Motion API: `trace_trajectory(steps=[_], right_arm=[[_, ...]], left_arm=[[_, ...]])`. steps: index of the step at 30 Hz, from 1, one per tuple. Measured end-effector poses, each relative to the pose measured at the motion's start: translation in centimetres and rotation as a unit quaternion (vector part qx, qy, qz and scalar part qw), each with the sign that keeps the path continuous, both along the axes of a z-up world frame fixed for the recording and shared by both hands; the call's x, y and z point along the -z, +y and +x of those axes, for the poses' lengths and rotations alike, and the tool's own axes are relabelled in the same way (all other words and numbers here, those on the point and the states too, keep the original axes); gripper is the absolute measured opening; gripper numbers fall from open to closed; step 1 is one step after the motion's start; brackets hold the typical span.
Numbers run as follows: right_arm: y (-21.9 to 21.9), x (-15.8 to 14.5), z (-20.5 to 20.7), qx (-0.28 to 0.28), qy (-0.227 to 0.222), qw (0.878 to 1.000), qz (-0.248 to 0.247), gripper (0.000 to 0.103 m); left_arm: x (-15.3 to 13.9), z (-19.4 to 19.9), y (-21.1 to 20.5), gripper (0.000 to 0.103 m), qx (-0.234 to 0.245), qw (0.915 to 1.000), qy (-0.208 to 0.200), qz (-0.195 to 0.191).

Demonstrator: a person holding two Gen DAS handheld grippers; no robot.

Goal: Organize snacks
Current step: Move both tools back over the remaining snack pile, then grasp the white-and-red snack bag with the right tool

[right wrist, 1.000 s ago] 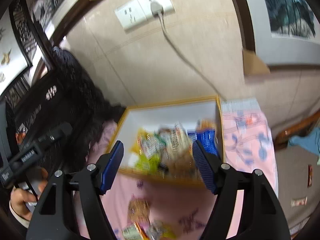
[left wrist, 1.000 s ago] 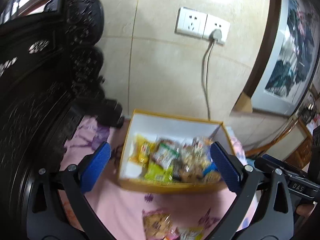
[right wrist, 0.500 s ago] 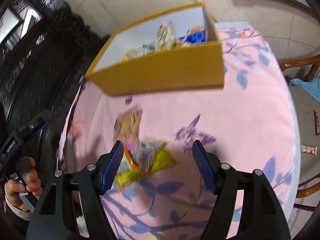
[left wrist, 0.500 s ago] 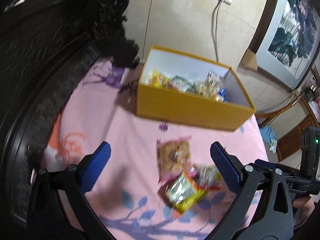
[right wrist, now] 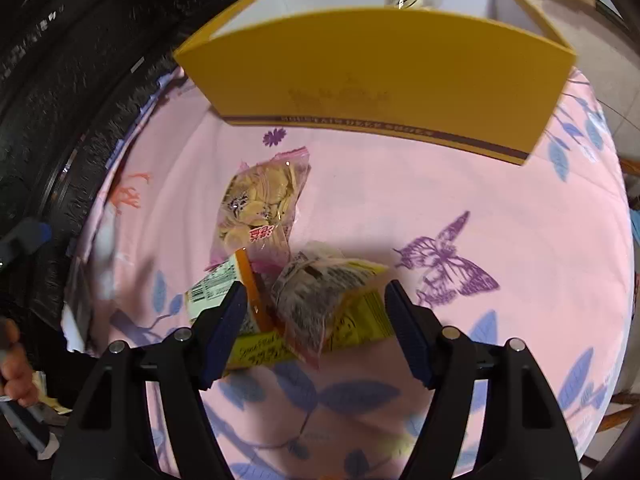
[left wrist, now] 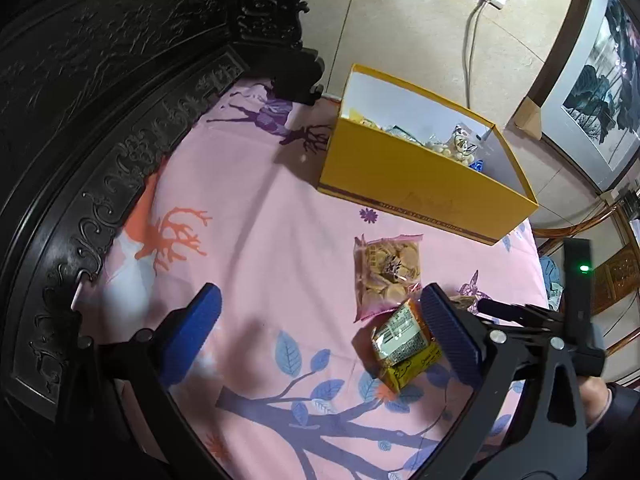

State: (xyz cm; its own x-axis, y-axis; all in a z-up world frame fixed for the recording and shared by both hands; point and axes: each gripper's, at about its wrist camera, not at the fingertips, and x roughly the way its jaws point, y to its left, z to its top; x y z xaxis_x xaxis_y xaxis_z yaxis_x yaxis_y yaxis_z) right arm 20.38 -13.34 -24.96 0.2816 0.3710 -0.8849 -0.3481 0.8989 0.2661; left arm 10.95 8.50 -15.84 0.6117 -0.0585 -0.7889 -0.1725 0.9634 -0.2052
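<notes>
An open yellow box (left wrist: 420, 178) (right wrist: 380, 68) with several snack packets inside stands at the back of the pink tablecloth (left wrist: 256, 240). In front of it lies a clear bag of round crackers (left wrist: 386, 276) (right wrist: 260, 208). A small heap of packets (left wrist: 404, 340) (right wrist: 320, 300), yellow, orange and grey, lies just nearer. My right gripper (right wrist: 316, 330) is open and low over the heap, with the packets between its blue pads. My left gripper (left wrist: 320, 332) is open over bare cloth, the heap just inside its right finger.
Dark carved wooden furniture (left wrist: 100, 120) curves along the table's left side. Behind the box are a tiled wall, a socket with a cable (left wrist: 472, 40) and a framed painting (left wrist: 600, 92). A wooden chair (left wrist: 580, 228) stands to the right. A hand (right wrist: 14, 372) shows at the left edge.
Both grippers dropped from above the box to the cloth in front of it. The packet heap, earlier at the bottom edge, now sits between the right gripper's pads.
</notes>
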Motion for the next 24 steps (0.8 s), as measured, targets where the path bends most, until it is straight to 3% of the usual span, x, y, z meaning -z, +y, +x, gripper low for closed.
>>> trace_trajectory(steps=[3,9,16,24], right_arm=[[1.0,1.2,0.4,-0.014,-0.002,0.999,-0.03,0.06],[1.4,1.2,0.4,-0.027,-0.011,0.999,-0.037,0.05],[-1.5,-2.1,-0.7,0.019,-0.022,0.999,0.026,0.048],[-4.6,-4.0,-2.3,0.053,-0.012,0.997,0.055,0.048]], left_arm=[[0.4,-0.1,0.5,0.101,-0.006,1.0,0.006,-0.004],[1.1,0.1,0.5,0.101,-0.001,0.9999,0.01,-0.004],[3.0,0.9,-2.6,0.101,0.066,0.9966,0.031,0.038],[6.5,2.0,-7.3,0.101,0.158,0.9836,0.047,0.073]])
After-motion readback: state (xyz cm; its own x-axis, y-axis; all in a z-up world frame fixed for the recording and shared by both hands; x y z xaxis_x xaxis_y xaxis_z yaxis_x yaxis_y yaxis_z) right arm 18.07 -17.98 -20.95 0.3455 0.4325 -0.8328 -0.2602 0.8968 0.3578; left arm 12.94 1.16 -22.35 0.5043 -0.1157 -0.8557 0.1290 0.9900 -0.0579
